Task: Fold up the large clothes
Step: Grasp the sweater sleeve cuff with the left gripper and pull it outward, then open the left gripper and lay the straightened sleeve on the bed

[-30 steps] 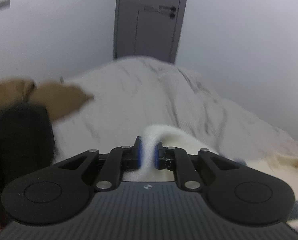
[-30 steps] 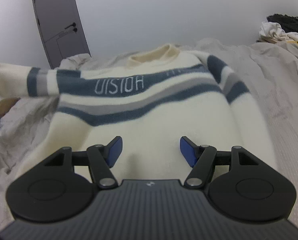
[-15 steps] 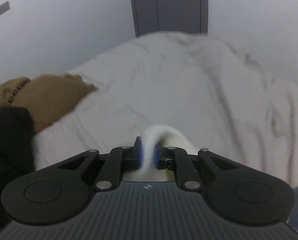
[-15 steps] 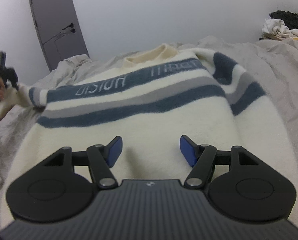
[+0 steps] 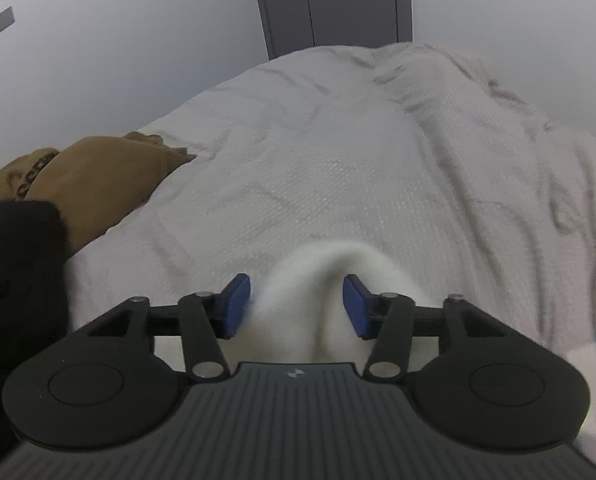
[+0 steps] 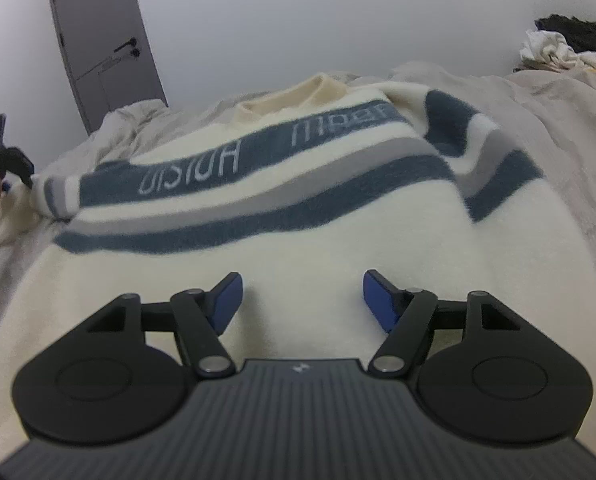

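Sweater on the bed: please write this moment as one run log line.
left gripper: jaws just opened, sleeve loose between | right gripper: open over sweater | bed

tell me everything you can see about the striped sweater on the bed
The sweater is fluffy cream knit with a ribbed cream collar, navy and grey stripes and pale lettering on the top navy band. It lies spread flat on the grey bedspread, one sleeve folded across its chest. Its other sleeve's cuff sits loose between the left tool's just-opened jaws.

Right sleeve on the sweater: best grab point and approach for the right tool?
Probably the right sleeve at its outer edge beside the bedcover. It lies flat, angled along the sweater; bring the right tool, open and empty, in from the right side.
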A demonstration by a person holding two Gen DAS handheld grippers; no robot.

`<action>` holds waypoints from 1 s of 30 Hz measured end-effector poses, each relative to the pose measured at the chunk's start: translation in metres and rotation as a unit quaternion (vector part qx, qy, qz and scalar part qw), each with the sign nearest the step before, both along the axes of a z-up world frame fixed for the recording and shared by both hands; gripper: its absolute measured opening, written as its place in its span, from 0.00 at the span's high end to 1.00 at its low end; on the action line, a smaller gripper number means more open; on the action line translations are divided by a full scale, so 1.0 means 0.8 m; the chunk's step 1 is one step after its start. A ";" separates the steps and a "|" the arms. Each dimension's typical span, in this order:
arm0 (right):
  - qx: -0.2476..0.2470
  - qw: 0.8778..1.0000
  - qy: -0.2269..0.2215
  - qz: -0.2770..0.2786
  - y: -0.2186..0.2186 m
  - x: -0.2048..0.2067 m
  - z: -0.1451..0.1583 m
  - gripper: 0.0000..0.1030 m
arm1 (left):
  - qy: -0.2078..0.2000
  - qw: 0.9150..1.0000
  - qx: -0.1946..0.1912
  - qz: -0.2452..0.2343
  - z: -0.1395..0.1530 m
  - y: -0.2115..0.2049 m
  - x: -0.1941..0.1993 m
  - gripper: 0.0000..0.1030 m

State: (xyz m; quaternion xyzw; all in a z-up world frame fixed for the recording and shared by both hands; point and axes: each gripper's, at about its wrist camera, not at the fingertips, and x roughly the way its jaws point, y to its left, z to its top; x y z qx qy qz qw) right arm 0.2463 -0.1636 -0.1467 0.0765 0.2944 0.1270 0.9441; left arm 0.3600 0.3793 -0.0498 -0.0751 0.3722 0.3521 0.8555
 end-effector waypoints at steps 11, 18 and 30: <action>-0.007 1.000 -0.018 0.005 -0.007 -0.021 0.016 0.34 | -0.025 0.995 -0.071 -0.066 0.067 -0.123 -0.120 0.44; -0.018 0.999 -0.029 0.026 -0.003 -0.046 0.024 0.34 | -0.045 0.977 -0.144 -0.152 0.092 -0.251 -0.195 0.44; 0.035 0.999 -0.001 0.019 -0.034 -0.101 0.045 0.34 | -0.013 0.946 -0.257 -0.199 0.058 -0.399 -0.320 0.44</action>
